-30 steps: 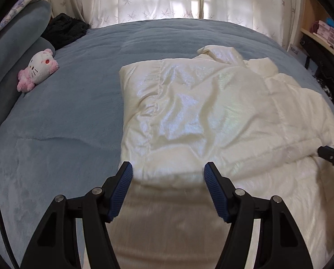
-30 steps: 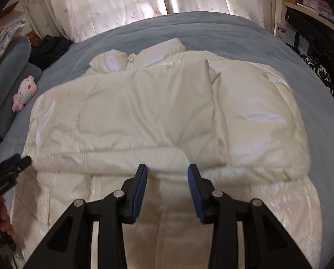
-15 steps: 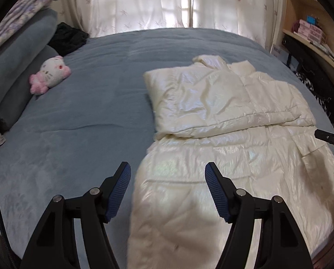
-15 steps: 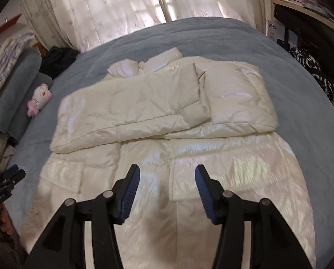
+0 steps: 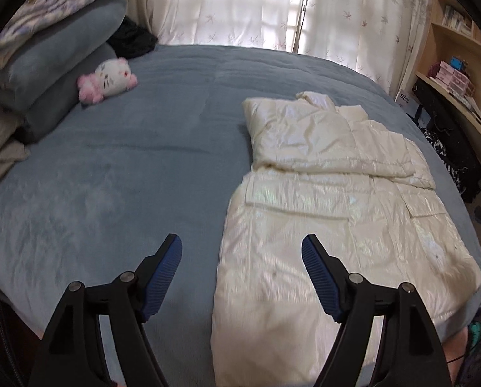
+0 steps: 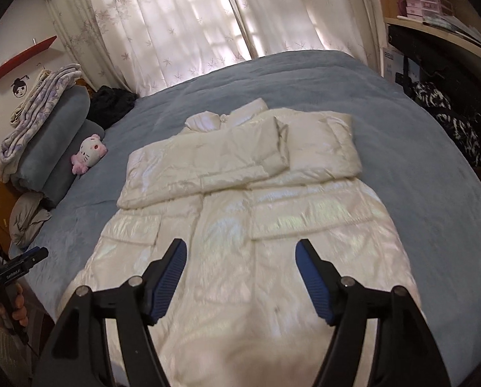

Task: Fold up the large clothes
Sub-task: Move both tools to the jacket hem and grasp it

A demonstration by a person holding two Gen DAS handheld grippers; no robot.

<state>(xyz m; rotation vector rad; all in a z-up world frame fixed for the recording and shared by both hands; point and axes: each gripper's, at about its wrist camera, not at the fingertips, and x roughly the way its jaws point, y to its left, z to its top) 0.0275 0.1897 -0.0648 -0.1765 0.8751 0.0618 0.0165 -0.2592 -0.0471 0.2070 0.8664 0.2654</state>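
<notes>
a big shiny cream puffy coat [image 6: 240,225] lies flat on the blue bed, both sleeves folded across its chest.

The coat [image 6: 240,232] lies flat on the bed [image 6: 401,135], collar toward the curtains [image 6: 188,22] at the far side, hem toward the near edge. Both sleeves are folded across its chest, the left one lying on top of the right. To the coat's left, well apart, a plush toy [image 6: 88,153] rests on the bed against stacked pillows [image 6: 55,148], with a folded blanket [image 6: 37,116] on top of the stack. Behind the pillows, by the curtains, sits a dark bundle [image 6: 111,104]. Shelves [image 5: 459,74] stand to the bed's right. The left gripper [image 5: 240,258] hovers over the coat's left edge near the hem, the right gripper [image 6: 240,259] over its lower middle, neither touching it.
</notes>
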